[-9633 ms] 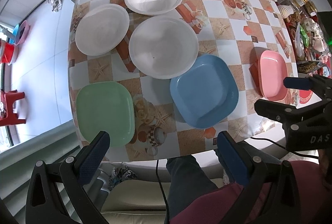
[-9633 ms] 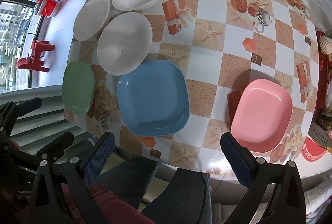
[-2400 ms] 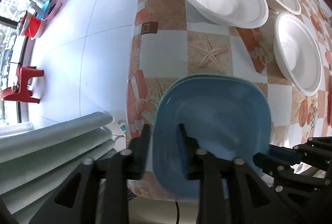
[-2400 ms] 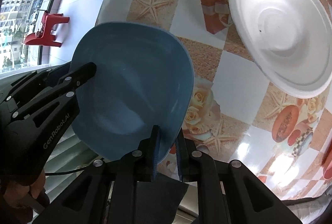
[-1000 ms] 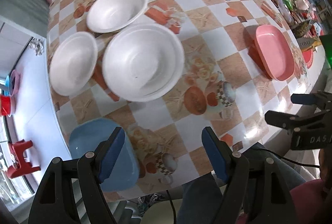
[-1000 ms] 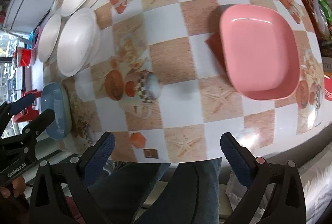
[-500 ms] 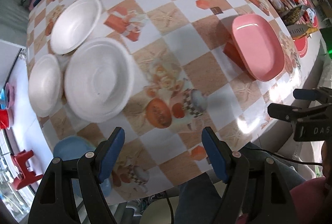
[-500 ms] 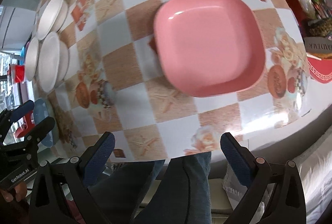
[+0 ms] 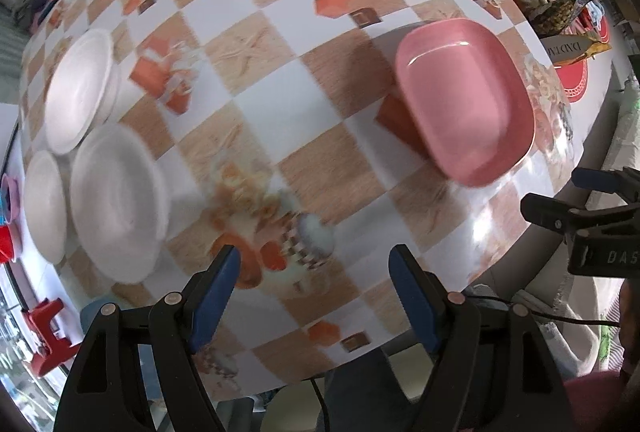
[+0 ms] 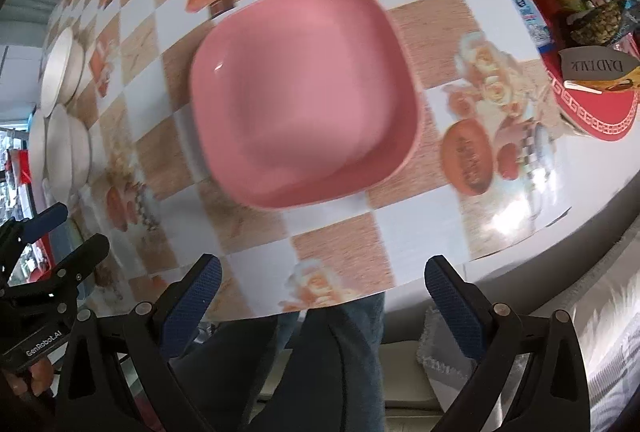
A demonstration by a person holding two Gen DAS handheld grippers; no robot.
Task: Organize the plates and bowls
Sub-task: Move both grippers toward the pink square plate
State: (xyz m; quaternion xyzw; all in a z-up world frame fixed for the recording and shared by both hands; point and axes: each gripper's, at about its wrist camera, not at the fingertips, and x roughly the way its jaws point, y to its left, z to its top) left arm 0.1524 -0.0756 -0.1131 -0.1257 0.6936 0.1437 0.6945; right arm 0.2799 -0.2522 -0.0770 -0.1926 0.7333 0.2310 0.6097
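Both wide-open, empty grippers, right gripper [image 10: 320, 296] and left gripper [image 9: 312, 284], have swung from the blue plate toward the pink plate [image 10: 304, 92] on the worktop [image 10: 420, 224], likely next to stack

Right gripper [image 10: 320, 296], jaws spread, faces the pink plate [image 10: 304, 92].

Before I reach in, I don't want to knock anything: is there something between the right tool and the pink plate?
Nothing visible. The right tool is open, and only bare tablecloth lies between it and the pink plate.
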